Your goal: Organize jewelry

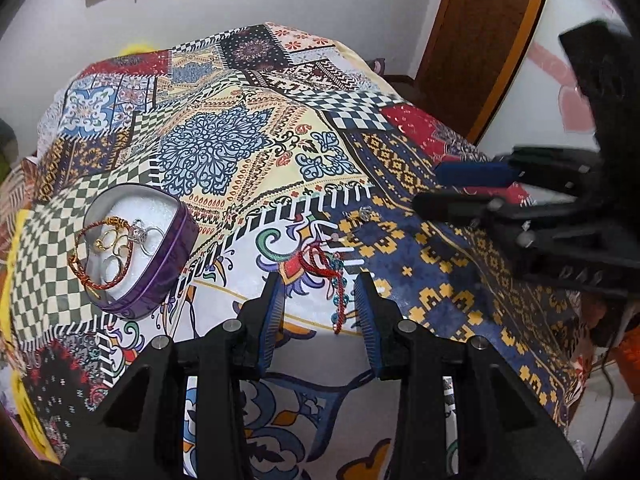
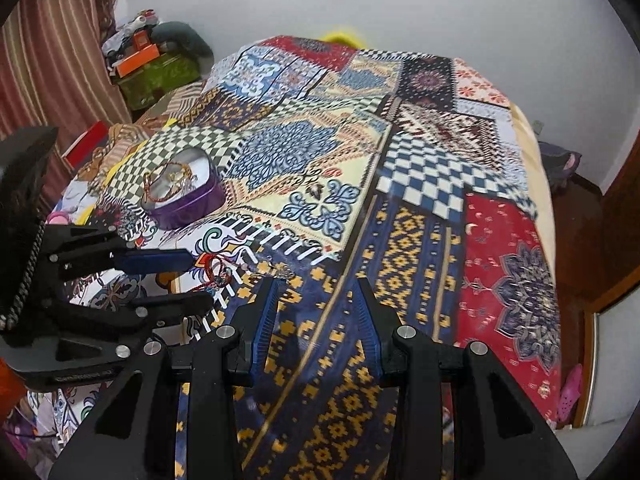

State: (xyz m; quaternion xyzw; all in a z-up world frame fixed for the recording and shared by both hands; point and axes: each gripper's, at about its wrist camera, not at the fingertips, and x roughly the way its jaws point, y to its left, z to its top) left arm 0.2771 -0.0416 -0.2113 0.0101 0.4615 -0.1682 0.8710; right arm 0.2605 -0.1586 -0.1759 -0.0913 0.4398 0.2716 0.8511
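Note:
A purple heart-shaped tin (image 1: 160,280) sits on the patterned bedspread and holds a red cord bracelet (image 1: 86,268), gold rings and a silver ring (image 1: 140,234). A red cord bracelet with teal sequins (image 1: 334,280) lies on the cloth between the tips of my open left gripper (image 1: 320,280). Small silver pieces (image 1: 362,214) lie just beyond it. My right gripper (image 2: 316,284) is open and empty over the blue and yellow patch; it shows in the left wrist view (image 1: 448,188). The tin (image 2: 188,200), the loose bracelet (image 2: 214,270) and the left gripper (image 2: 196,278) show in the right wrist view.
The bedspread (image 1: 248,128) covers a bed with its edges falling away left and right. A wooden door frame (image 1: 480,40) stands at the right. Boxes and a green case (image 2: 156,72) are piled by the striped curtain (image 2: 48,60).

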